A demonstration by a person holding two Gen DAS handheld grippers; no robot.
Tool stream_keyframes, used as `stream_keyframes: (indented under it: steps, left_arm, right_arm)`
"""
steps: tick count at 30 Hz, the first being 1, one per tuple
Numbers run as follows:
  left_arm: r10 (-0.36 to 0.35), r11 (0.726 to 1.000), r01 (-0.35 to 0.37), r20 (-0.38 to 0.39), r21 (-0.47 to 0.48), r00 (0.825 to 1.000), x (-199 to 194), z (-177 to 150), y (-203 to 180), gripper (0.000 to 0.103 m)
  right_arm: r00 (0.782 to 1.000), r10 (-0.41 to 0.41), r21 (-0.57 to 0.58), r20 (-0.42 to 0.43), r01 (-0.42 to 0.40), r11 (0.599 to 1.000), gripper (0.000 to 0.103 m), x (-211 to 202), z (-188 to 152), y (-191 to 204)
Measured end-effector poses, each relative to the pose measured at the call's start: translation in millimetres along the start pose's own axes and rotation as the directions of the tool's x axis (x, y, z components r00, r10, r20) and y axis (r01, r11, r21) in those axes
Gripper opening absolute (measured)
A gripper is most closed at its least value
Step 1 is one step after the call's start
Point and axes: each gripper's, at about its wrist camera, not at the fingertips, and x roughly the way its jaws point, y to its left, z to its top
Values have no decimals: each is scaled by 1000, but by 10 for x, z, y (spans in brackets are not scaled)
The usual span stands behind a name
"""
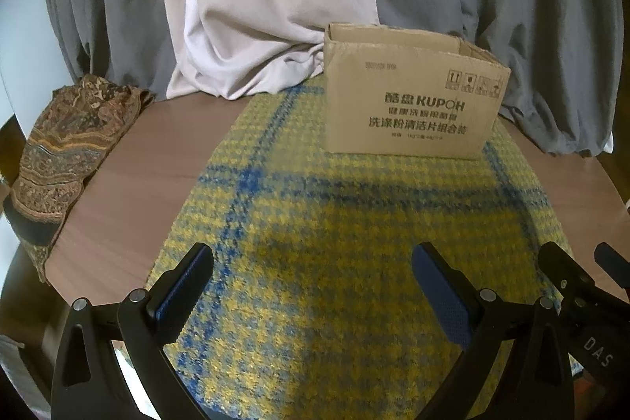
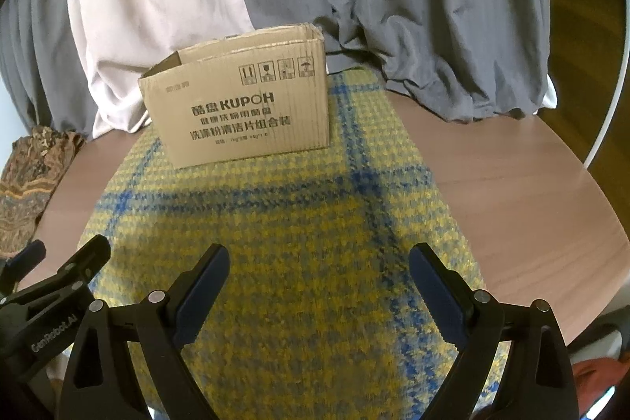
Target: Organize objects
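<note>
we hover both tools over a yellow-and-blue checked woven cloth (image 1: 334,262) spread flat across the middle of a round brown wooden worktop (image 1: 130,191), with an open-topped brown cardboard box printed in dark lettering (image 1: 409,97) standing on the cloth's far end, against grey and pale pink draped fabric (image 1: 256,6). a folded brown paisley-patterned scarf (image 1: 67,144) lies at the worktop's left edge, well apart from the box. our left gripper (image 1: 313,286) has its fingers spread wide with nothing between them but the cloth below, and our right gripper (image 2: 319,286) stands just as wide and just as empty; each tool shows at the edge of the other's view, so they sit side by side. we judge the checked cloth to be soft, limp and light, likely thick enough to bunch, so it would be best pinched at its near edge or corners, one gripper to each side, and lifted together so it does not drag the box. the box looks light and fairly stiff but crushable at its ragged top rim; whether anything is inside we cannot tell. its width looks too much for one pair of fingers, so a wall near a corner is the likelier hold. the scarf would slump and slide, and wants a pinch through its folded layers.
</note>
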Motion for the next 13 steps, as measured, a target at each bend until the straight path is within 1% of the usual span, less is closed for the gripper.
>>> stream_keyframes:
  steps: [4, 9, 13]
  left_arm:
    - [1, 1000, -1, -11, 10, 1000, 27, -32, -26, 103]
    - [-1, 1000, 1, -7, 29, 1000, 51, -58, -68, 103]
    - [1, 1000, -1, -12, 24, 1000, 70, -54, -71, 103]
  right_arm:
    - [1000, -2, 5, -7, 2, 1000, 93, 25, -39, -4]
    - [1000, -8, 4, -17, 8, 1000, 93, 57, -93, -9]
    - [1000, -9, 15, -20, 9, 1000, 93, 68, -97, -32]
